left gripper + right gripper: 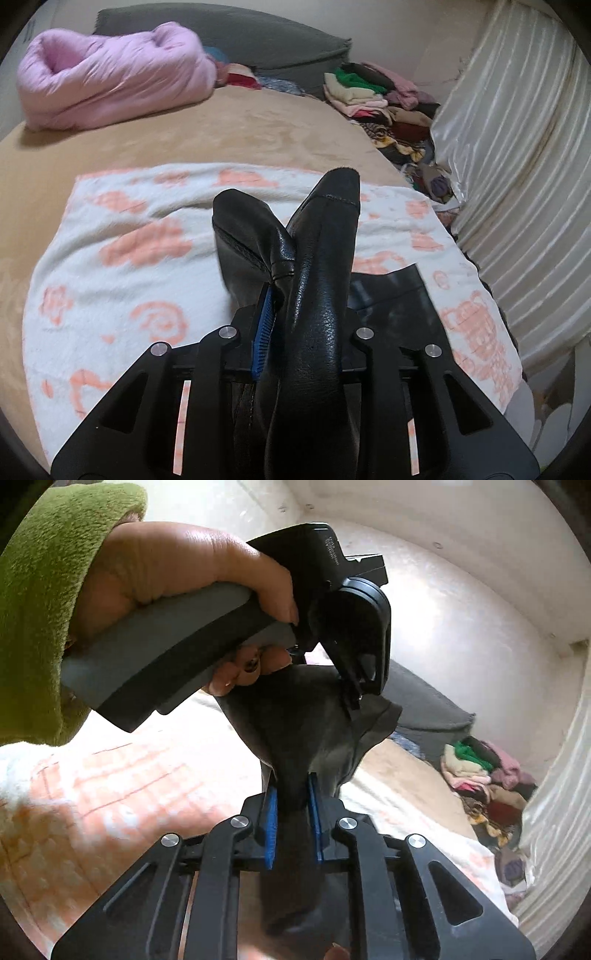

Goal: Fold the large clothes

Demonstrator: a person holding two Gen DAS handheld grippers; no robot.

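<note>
A black leather-like garment (317, 258) rises from between the jaws of my left gripper (295, 306), which is shut on it; one blue pad (264, 332) shows, the other is hidden by the fabric. In the right wrist view the same garment (303, 731) hangs from the left gripper (351, 701), held above by a hand (166, 565) in a green sleeve (48, 590). Lower down, my right gripper (293, 812) is shut on a fold of the garment, its blue pads (271, 823) pressing either side. Part of the garment lies flat on the bed (391, 295).
A white blanket with pink-orange motifs (147, 251) covers the tan bed (184, 144). A rolled pink quilt (110, 77) and a grey pillow (258, 37) lie at the back. A pile of mixed clothes (388, 103) sits at the right beside a cream curtain (517, 147).
</note>
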